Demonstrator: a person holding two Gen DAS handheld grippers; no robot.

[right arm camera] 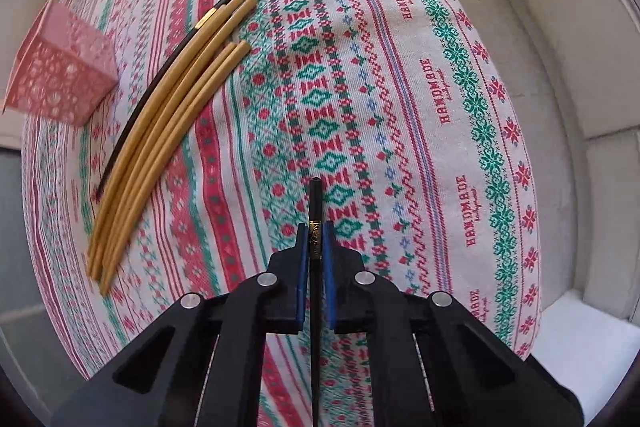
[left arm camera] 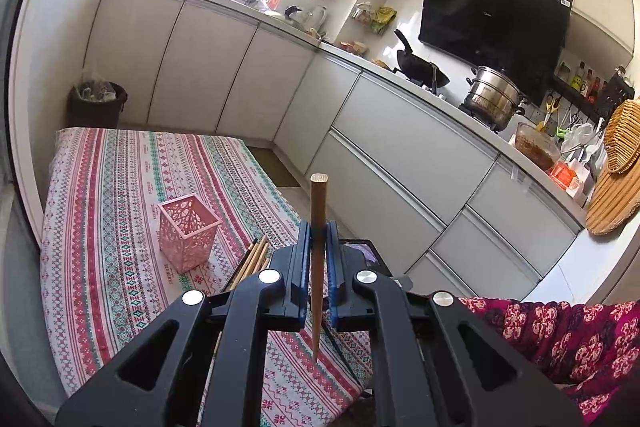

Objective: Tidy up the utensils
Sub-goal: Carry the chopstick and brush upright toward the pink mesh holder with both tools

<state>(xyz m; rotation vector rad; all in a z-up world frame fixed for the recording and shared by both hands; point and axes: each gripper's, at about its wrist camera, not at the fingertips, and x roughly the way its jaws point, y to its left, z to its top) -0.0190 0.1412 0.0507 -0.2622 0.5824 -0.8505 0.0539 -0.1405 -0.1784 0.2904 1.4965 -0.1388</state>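
Observation:
My left gripper (left arm camera: 318, 231) is shut on a brown wooden chopstick (left arm camera: 318, 211) that stands upright between its jaws, above the patterned tablecloth (left arm camera: 120, 187). A pink lattice holder (left arm camera: 187, 231) stands on the cloth to the left of it. My right gripper (right arm camera: 315, 239) is shut on a black chopstick (right arm camera: 315, 199) with a gold band, held over the cloth. Several tan chopsticks (right arm camera: 176, 107) and one black one lie in a bundle on the cloth to the upper left, next to the pink holder (right arm camera: 60, 75). The bundle also shows in the left wrist view (left arm camera: 252, 259).
A kitchen counter (left arm camera: 420, 91) with a wok (left arm camera: 420, 65), a steel pot (left arm camera: 494, 95) and cabinets runs behind the table. A dark bin (left arm camera: 96, 105) stands beyond the table's far end. A magenta floral sleeve (left arm camera: 568, 339) is at the lower right.

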